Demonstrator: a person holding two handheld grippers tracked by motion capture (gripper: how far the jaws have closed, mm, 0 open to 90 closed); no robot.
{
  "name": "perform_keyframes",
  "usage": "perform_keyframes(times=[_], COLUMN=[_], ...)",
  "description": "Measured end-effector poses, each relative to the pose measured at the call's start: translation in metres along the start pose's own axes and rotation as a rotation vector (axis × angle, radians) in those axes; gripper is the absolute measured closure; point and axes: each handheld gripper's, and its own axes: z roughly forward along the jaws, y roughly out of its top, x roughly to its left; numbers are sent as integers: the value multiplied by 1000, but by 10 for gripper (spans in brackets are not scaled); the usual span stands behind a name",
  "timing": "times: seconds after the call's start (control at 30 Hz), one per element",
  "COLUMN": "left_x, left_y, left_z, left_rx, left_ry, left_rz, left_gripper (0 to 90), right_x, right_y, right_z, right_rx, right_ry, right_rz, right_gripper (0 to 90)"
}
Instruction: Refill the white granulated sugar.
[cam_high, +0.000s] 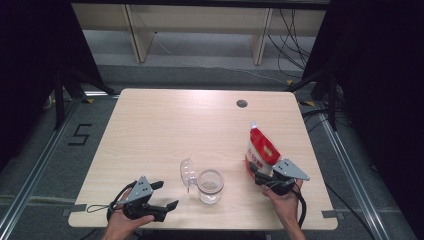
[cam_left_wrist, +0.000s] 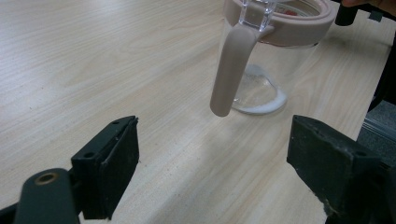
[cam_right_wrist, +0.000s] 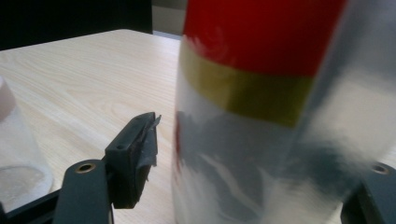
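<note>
The red-and-white plastic pouch (cam_high: 261, 150), right of the open clear glass jar (cam_high: 210, 186), is grasped by the right gripper (cam_high: 264, 176); the left gripper (cam_high: 162, 195) is released. Lifting and tilting over the jar seems needed next.

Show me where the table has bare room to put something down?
The far half of the table, beyond the jar and red-and-white bag, lies bare. The near edge is crowded: left gripper, jar with lid, right gripper at the bag.

Left gripper (cam_high: 165, 194) rests with fingers (cam_left_wrist: 108, 163) spread; right gripper (cam_high: 256, 175) fingers parted wide.
</note>
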Motion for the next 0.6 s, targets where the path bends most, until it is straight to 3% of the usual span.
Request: perform_keyframes(times=[0.03,0.07,0.1,0.13,0.2,0.3,0.33,0.37,0.4,0.43,0.6], left_x=[0,-1,-1,-1,-1,-1,-1,-1,-1,-1,-1], left_y=[0,0,0,0,0,0,0,0,0,0,0], left_z=[0,1,1,1,0,1,0,0,0,0,0], left_rx=[-3,-3,-4,-4,1,-3,0,0,0,1,6], left_ry=[-4,-3,-3,-3,-2,-2,-2,-2,-2,-2,-5], left_rz=[-8,-17,-16,-16,-13,-15,-14,-12,-13,-12,-15], left_gripper=[164,164,164,164,164,164,164,165,164,164,164], right_x=[-1,0,-2,0,-2,-2,-2,-3,-1,-2,-1], right_y=[0,-1,-1,-2,-3,-3,-3,-4,-4,-4,-5], right_z=[0,0,1,0,0,2,1,2,2,4,4], right_rx=[-5,6,-13,15,5,-2,-1,-9,-17,-44,-44], right_ry=[-1,-6,-1,-2,-6,10,1,49,-2,-7,8], right_rz=[-5,20,2,49,25,51,31,40,41,18,13], right_gripper=[311,310,309,309,308,308,308,311,314,313,313])
